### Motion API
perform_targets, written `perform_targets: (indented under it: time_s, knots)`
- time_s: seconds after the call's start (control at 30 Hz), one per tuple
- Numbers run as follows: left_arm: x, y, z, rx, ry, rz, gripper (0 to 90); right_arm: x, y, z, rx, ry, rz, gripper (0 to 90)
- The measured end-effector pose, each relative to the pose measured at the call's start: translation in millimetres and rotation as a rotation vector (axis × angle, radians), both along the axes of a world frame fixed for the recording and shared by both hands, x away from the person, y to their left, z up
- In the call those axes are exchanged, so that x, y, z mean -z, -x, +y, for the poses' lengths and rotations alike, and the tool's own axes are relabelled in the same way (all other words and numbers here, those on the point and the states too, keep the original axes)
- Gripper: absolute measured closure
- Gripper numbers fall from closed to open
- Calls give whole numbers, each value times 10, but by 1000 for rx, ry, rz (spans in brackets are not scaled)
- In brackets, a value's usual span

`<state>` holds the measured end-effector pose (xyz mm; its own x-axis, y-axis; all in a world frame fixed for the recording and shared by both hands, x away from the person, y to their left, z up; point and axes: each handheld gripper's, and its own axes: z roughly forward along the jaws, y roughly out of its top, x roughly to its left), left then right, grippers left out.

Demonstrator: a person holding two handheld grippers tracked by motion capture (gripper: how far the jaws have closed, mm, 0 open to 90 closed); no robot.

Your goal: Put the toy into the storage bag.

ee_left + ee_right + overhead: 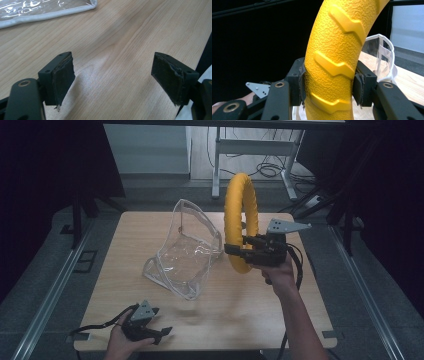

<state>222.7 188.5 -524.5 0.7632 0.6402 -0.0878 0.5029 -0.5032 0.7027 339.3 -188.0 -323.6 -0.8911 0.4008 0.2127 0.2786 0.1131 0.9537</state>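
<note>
My right gripper [239, 251] is clamped across the lower arc of the yellow ring [240, 220], held upright above the right half of the table [280, 310]. The clear bag [187, 252] stands just left of the ring, mouth upward. My left gripper [161, 334], jaws apart and holding nothing, rests at the near left edge, well apart from the bag.

From my right gripper view the yellow ring [334, 57] runs off the top and bottom edges. In my left gripper view the clear bag [45, 10] is cut off at the upper left, contents unreadable through glare.
</note>
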Motion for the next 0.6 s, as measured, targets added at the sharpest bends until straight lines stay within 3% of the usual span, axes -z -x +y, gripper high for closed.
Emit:
perform_targets:
  time_s: [0.6]
  knots:
    - [2, 0, -1, 3, -3, 3, 185, -230, 69, 121, -17, -67, -50, 516]
